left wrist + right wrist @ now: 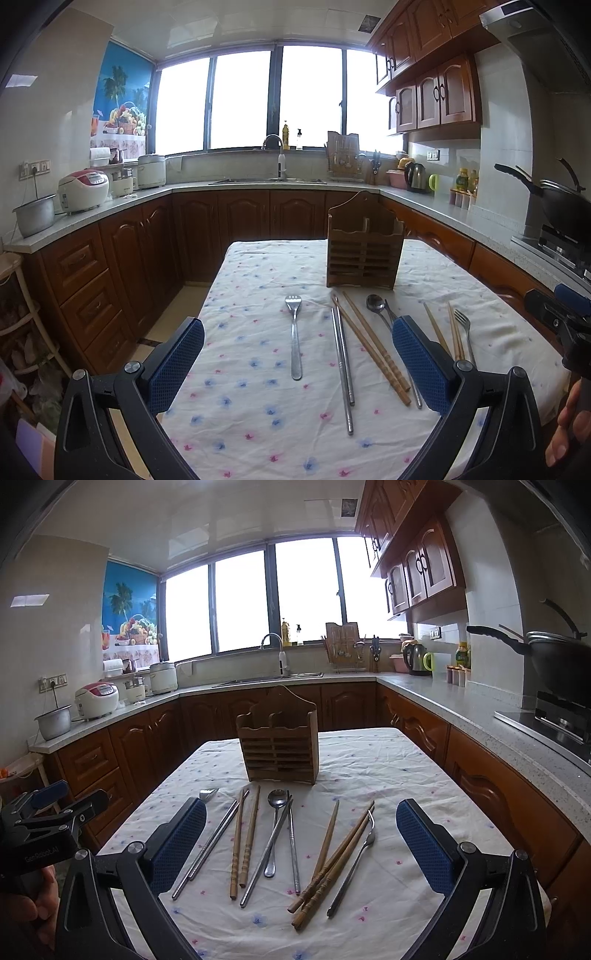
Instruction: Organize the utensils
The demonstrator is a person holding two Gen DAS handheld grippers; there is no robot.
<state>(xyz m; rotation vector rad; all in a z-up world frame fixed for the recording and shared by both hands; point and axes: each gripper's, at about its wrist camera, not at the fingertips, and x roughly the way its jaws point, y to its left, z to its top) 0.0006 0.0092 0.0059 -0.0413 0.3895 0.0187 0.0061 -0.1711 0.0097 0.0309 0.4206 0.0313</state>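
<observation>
Tongs, L: our left tongs (297, 360) are spread wide w/ nothing between the pads, hovering over the near end of the bench (258, 424).
Tongs, R: our right tongs (301, 843) also gape wide, empty, over the near edge.
Target box: wooden utensil holder (279, 751) stands upright at the far middle of the bench, beyond all the utensils; appears empty, so we judge nothing is sorted yet.
Key relation: every piece lies flat ahead of the tongs, long axis running roughly near-to-far, heads toward the holder. The lone fork (294, 332) sits straight ahead in the gap of our left tongs, apart from the rest, so the left hand is nearer to it. The wooden chopsticks on the right (332, 864) and the second fork (354, 860) just beside them fall in the right tongs' gap.
Counts (right wrist view): forks 2; spoon (275, 830) 1; wooden chopstick pairs 2 (left pair (243, 842)), plus 1 loose wooden stick we think; metal chopsticks (207, 849) approx 2 pairs, the middle ones crossing the spoon handle.
Next move, our guess: close across a handle, not along it.
</observation>
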